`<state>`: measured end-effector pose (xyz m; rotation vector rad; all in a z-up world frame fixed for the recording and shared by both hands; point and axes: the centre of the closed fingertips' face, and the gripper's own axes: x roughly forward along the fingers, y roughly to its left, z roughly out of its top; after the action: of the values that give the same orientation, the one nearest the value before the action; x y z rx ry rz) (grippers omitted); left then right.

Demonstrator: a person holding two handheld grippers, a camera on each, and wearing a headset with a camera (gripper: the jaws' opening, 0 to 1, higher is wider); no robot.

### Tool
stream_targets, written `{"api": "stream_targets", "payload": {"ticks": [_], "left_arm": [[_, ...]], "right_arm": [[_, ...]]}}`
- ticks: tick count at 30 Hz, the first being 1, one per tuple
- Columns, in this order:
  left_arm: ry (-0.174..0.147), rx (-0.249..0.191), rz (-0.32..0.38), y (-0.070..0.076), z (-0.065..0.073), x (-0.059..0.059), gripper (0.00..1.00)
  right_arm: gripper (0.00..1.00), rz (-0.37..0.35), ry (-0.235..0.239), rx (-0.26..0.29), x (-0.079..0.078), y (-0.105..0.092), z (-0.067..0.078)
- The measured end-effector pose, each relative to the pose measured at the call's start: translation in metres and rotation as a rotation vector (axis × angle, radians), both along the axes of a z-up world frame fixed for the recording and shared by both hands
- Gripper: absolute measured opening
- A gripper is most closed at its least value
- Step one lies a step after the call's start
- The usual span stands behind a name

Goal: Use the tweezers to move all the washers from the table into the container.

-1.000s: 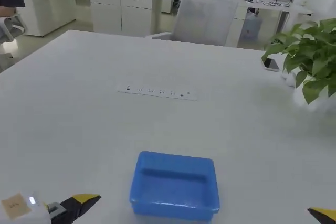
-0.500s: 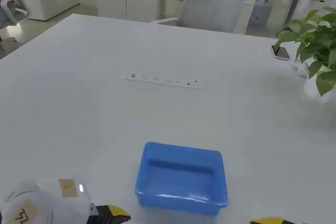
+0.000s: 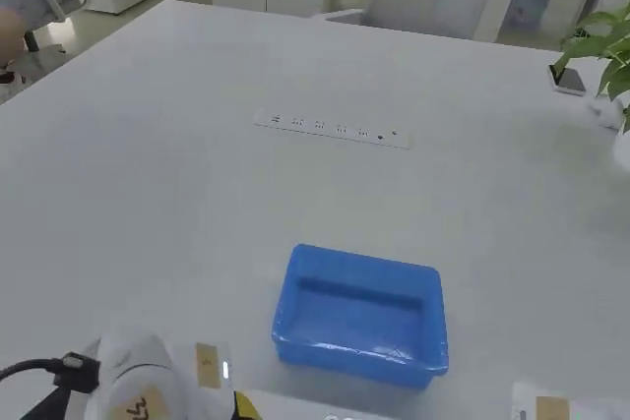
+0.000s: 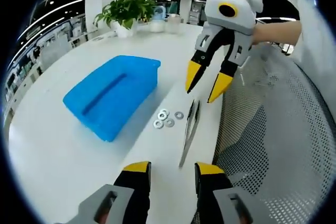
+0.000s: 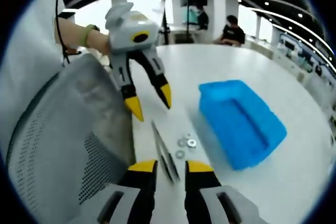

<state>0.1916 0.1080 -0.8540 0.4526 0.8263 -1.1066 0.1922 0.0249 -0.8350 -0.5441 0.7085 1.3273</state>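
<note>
- The left gripper (image 4: 173, 169), pale grey with black jaws tipped in yellow, hung over the near edge of the smooth white table (image 4: 47, 150). Its jaws were set wide and gripped nothing.
- The container (image 4: 113, 95), a rectangular blue plastic tub with rounded corners, sat on the tabletop.
- The washers (image 4: 167, 119), a small cluster of flat metal rings, lay on the table between the container and the tweezers (image 4: 189, 129).
- The tweezers, slim and bright metal, lay flat just beside the washers. Neither gripper touched them.
- The right gripper (image 4: 202, 93), of the same make, hung near the tweezers' far end. Its jaws were likewise spread and carried nothing.
- A grey mesh chair (image 4: 262, 129) stood against the table edge.
- Against a second earlier, the head view had swung, so the container and the white power strip (image 3: 330, 130) sat further right in it. That was the camera's shift, as the two kept their spacing. More of the left gripper's rounded body had come into the lower left of that view.
</note>
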Motion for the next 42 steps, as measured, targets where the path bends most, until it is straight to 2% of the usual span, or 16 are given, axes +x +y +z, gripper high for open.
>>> {"api": "stream_targets", "payload": {"ticks": [3,9,10,11,12,13,15,18,24,27,29,30,33,35,38,42], "left_arm": [[-0.001,0.015,-0.025,-0.004,-0.003,-0.002,0.28],[-0.011,0.063,-0.084,-0.009,-0.01,-0.006,0.22],[-0.033,0.065,-0.092,-0.009,-0.008,-0.003,0.2],[-0.034,0.077,-0.098,-0.008,-0.009,-0.004,0.16],[-0.054,0.105,-0.122,-0.006,-0.01,-0.002,0.14],[-0.067,0.105,-0.134,-0.007,-0.01,-0.002,0.14],[-0.06,0.105,-0.129,-0.007,-0.01,-0.003,0.13],[-0.066,0.105,-0.138,-0.008,-0.01,-0.002,0.11],[-0.076,0.1,-0.155,-0.012,-0.011,-0.003,0.07],[-0.096,0.119,-0.178,-0.011,-0.011,-0.002,0.02],[-0.094,0.127,-0.192,-0.011,-0.011,-0.003,0.0],[-0.097,0.125,-0.191,-0.012,-0.011,-0.003,0.0],[-0.069,0.115,-0.181,-0.012,-0.01,-0.006,0.0],[-0.078,0.105,-0.179,-0.013,-0.006,-0.008,0.0],[-0.071,0.077,-0.158,-0.014,0.005,-0.012,0.0],[-0.087,0.046,-0.143,-0.016,0.023,-0.013,0.0]], "right_arm": [[0.15,0.051,-0.007,-0.039,-0.003,0.001,-0.008],[0.12,0.086,-0.004,-0.067,-0.003,0.002,-0.016],[0.12,0.091,-0.005,-0.073,-0.003,0.002,-0.017],[0.12,0.097,-0.006,-0.079,-0.003,0.002,-0.018],[0.12,0.107,-0.009,-0.092,-0.003,0.001,-0.02],[0.12,0.11,-0.01,-0.095,-0.003,0.001,-0.021],[0.13,0.125,-0.016,-0.111,-0.003,0.0,-0.025],[0.12,0.138,-0.022,-0.129,-0.002,-0.001,-0.029],[0.12,0.158,-0.043,-0.141,0.0,-0.002,-0.03],[0.11,0.165,-0.051,-0.142,0.001,-0.001,-0.03],[0.1,0.167,-0.052,-0.143,0.0,-0.001,-0.03],[0.1,0.167,-0.052,-0.142,0.0,-0.001,-0.03],[0.09,0.166,-0.053,-0.142,0.001,-0.001,-0.03],[0.09,0.166,-0.055,-0.143,0.001,-0.001,-0.03],[0.08,0.173,-0.061,-0.145,0.0,0.0,-0.03],[0.08,0.18,-0.071,-0.143,0.0,0.001,-0.029]]}}
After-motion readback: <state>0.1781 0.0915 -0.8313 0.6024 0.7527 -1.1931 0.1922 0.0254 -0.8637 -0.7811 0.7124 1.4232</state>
